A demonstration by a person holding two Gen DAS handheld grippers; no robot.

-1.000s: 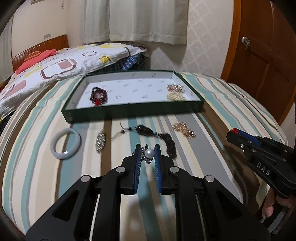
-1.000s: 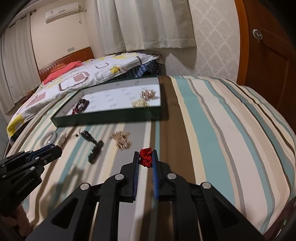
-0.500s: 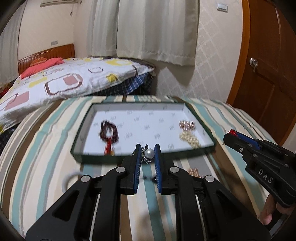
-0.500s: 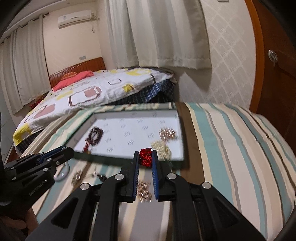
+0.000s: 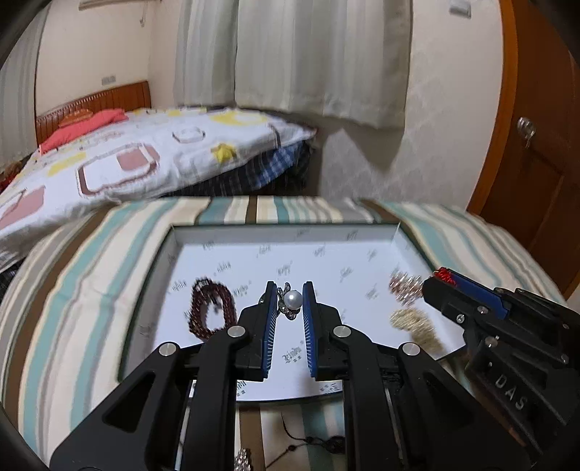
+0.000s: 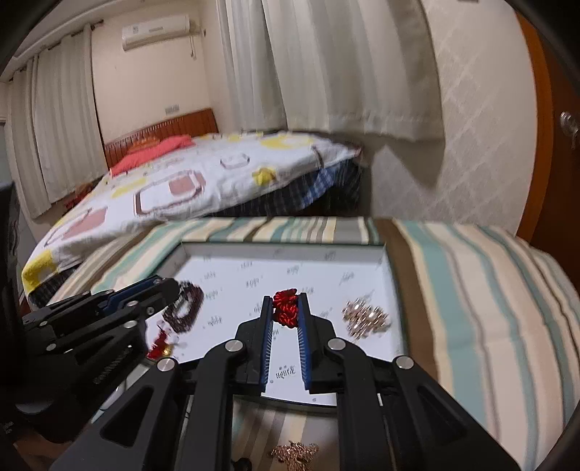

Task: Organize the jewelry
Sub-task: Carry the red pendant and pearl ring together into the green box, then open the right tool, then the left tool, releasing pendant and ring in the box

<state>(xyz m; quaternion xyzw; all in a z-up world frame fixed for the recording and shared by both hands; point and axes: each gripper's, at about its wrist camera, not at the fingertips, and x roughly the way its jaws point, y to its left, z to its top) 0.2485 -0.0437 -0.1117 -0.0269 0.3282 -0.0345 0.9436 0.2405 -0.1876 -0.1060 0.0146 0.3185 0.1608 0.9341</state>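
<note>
On a striped bedspread [image 5: 90,261] of teal, cream and brown sits a shallow tray [image 5: 290,232] with a white printed lining. Beyond it lies a bed with a patterned quilt [image 6: 203,181], a red pillow [image 5: 83,125] and a wooden headboard [image 6: 159,128]; pale curtains [image 5: 297,54] hang behind, an air conditioner [image 6: 156,30] is mounted high on the wall, and a wooden door [image 5: 536,152] stands at the right.

Inside the tray, from left to right, lie a dark red bead bracelet [image 5: 210,308], a rose-gold chain cluster [image 6: 366,317] and, nearer the front, a pale gold chain pile [image 5: 413,324]. More jewelry rests on the bedspread in front of the tray, including a rose-gold piece [image 6: 295,453].

The left claw [image 5: 290,300] is held over the tray's middle, angled forward and down, its blue pads pinching a pearl brooch [image 5: 291,300]. The right claw [image 6: 286,311] hovers beside it over the tray's right half, pressed onto a red knotted cord ornament [image 6: 286,309].
</note>
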